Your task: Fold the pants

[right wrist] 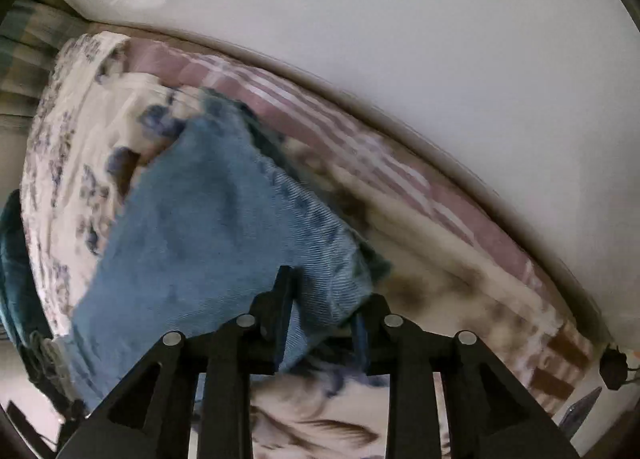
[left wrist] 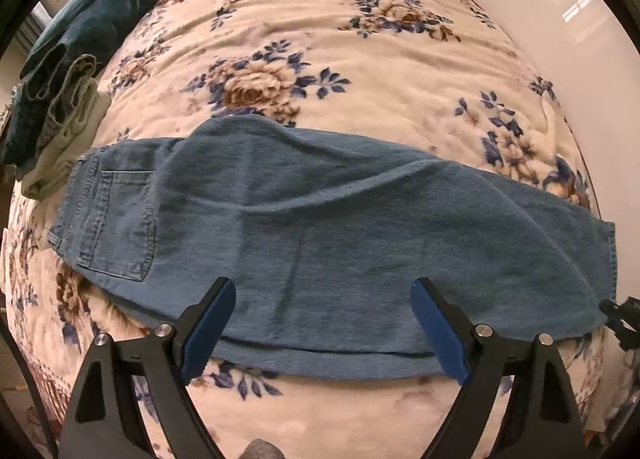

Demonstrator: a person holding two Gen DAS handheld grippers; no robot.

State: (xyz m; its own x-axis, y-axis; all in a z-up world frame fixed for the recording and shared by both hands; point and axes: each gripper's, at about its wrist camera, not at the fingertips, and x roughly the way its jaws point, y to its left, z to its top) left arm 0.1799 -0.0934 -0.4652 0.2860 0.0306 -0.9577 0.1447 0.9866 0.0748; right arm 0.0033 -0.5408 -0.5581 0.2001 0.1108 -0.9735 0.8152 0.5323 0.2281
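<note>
Blue denim pants (left wrist: pixel 320 227) lie folded lengthwise across a floral bedspread (left wrist: pixel 304 39), waistband and back pocket at the left, leg cuffs at the right. My left gripper (left wrist: pixel 323 319) is open, hovering over the near edge of the pants around mid-leg, holding nothing. My right gripper (right wrist: pixel 326 299) is at the cuff end of the pants (right wrist: pixel 208 211); its jaws stand partly closed around the near corner of the hem. The right wrist view is blurred, so I cannot tell if the fabric is pinched. The right gripper also peeks in at the right edge of the left wrist view (left wrist: pixel 622 315).
A stack of folded clothes (left wrist: pixel 60 99), teal and pale green, sits at the bed's left edge beside the waistband. A white wall (left wrist: pixel 560 19) runs along the bed's far right side. A striped pink sheet (right wrist: pixel 360 147) shows at the bed's edge under the bedspread.
</note>
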